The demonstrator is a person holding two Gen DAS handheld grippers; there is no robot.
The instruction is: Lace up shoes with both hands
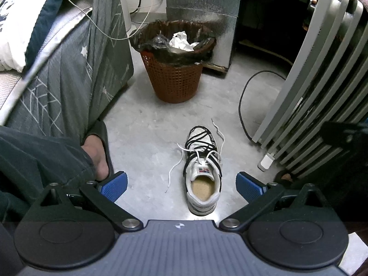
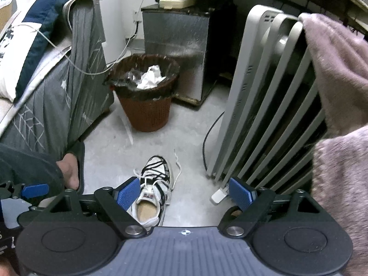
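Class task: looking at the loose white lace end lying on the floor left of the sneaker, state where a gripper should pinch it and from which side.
Probably pinch the lace end a little above its tip, coming down from above with the open left gripper, fingers straddling it. It lies flat and thin on the floor, clear of the sneaker, so only a top-down pinch gets both pads around it.

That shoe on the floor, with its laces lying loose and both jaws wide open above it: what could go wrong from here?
1. The white laces are thin and lie flat on the floor, so the left gripper may pinch only floor or miss them.
2. The shoe stands free, so a pull on one lace could drag or tip it.
3. The heater and its black cord sit close beside the shoe; the right gripper might bump or snag them.
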